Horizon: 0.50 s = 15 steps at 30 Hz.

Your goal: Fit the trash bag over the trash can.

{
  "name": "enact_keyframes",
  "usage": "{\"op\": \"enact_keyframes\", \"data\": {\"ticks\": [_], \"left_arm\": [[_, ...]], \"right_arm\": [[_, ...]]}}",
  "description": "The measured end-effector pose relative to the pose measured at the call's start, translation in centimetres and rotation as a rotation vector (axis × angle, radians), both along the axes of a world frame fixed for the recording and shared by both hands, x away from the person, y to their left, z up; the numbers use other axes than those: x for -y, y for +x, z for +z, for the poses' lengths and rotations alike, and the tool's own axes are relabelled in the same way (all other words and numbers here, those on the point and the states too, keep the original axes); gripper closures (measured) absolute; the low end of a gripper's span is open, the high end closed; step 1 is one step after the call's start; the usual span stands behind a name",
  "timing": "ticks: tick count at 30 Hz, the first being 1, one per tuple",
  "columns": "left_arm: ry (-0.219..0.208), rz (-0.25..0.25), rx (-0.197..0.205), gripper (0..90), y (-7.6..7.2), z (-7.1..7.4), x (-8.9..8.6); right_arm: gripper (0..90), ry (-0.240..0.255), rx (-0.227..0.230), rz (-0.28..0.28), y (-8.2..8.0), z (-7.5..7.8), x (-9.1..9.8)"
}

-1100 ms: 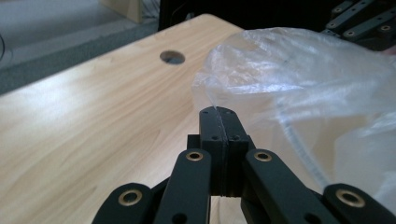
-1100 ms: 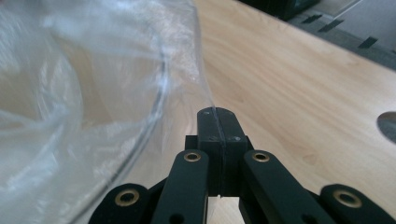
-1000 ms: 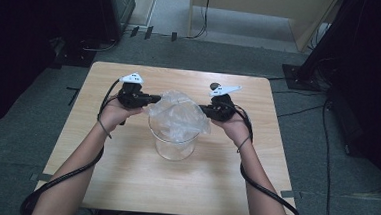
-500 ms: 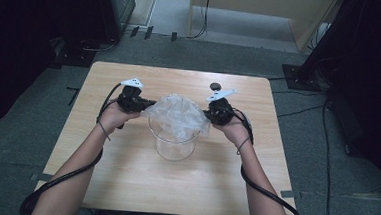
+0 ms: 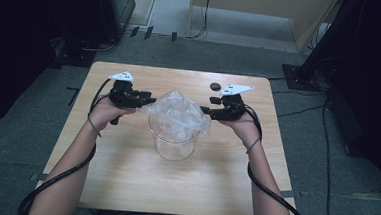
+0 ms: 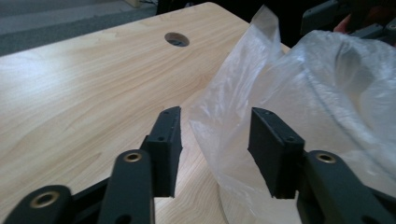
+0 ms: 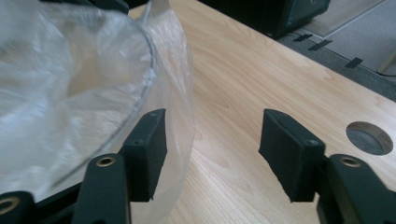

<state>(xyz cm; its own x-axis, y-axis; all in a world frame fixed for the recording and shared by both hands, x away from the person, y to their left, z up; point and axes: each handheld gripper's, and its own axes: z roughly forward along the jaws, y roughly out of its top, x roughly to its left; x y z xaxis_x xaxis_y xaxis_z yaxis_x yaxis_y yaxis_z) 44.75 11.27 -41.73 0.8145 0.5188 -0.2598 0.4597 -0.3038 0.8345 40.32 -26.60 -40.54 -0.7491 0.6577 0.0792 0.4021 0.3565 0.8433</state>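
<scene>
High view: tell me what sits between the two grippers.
In the high view, a clear plastic bag draped over a glass jar sits between the left gripper and right gripper.

Table [image 5: 123, 183]: light wood top, rounded corners, round cable hole [image 5: 215, 86] near far edge. Floor [image 5: 21, 142]: grey carpet, dim. Cabinet [image 5: 119, 3]: dark, far left. Pale wooden panel [image 5: 250, 1]: far centre. Dark stand base [image 5: 300, 74]: right of table. Loose cables [image 5: 303, 109] on floor at right.
</scene>
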Motion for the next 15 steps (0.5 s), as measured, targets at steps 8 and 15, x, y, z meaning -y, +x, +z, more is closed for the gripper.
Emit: {"op": "enact_keyframes", "data": {"ticks": [8,15], "left_arm": [[-0.009,-0.031,-0.003,47.7,-0.7,1.4,-0.5],[-0.001,-0.063,-0.018,46.7,-1.3,2.0,-0.6]], "right_arm": [[37.6,0.037,0.003,0.027,-1.0,1.4,0.3],[36.7,0.036,0.005,0.033,-1.6,1.8,0.5]]}}
